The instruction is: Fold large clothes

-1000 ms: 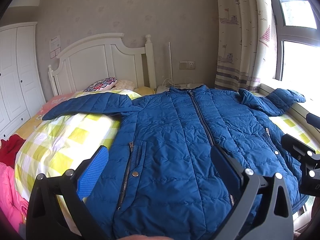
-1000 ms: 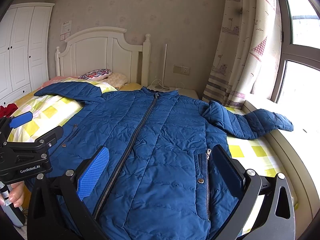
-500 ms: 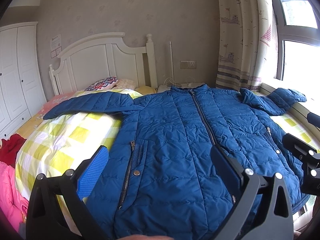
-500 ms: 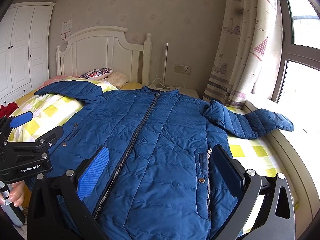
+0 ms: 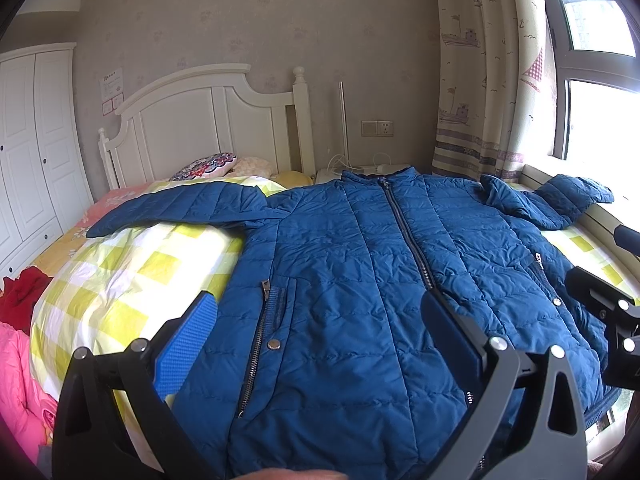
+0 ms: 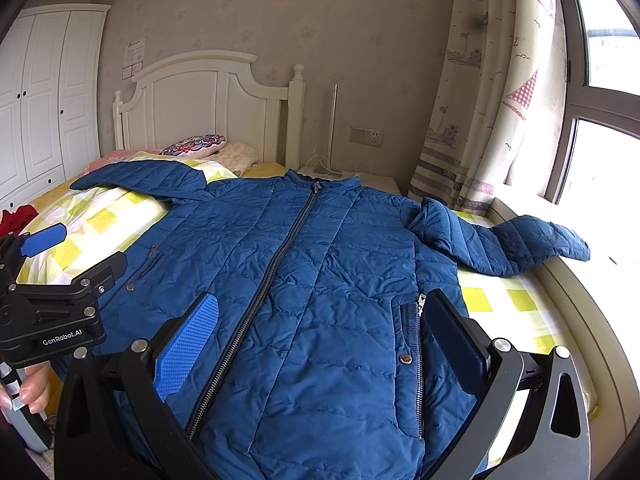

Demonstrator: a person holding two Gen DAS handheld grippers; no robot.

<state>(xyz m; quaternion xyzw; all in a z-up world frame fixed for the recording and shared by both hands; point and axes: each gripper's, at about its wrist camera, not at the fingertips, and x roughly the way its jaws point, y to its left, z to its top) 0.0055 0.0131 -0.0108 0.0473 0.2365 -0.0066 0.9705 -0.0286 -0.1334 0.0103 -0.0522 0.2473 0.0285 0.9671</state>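
Observation:
A blue quilted jacket [image 5: 360,264] [image 6: 320,280] lies flat and zipped, front up, on the bed, collar toward the headboard. One sleeve [image 5: 180,208] stretches left over the checked quilt. The other sleeve [image 6: 500,244] lies bent toward the window sill. My left gripper [image 5: 320,328] hovers open above the hem near the left pocket, holding nothing. Open too, my right gripper [image 6: 320,328] hangs above the hem between the zip and the right pocket. Each gripper shows at the edge of the other's view: the right gripper [image 5: 608,312] and the left gripper [image 6: 52,264].
The bed carries a yellow checked quilt [image 5: 120,280] and pillows [image 5: 208,164] by the white headboard [image 5: 200,120]. A white wardrobe [image 5: 36,152] stands left. Red and pink clothes [image 5: 16,320] lie at the left edge. The curtain [image 6: 480,112] and window sill [image 6: 580,300] bound the right.
Both views have shifted slightly; the jacket sits a little lower and nearer in the frames. The jacket itself has not moved and both grippers stay open.

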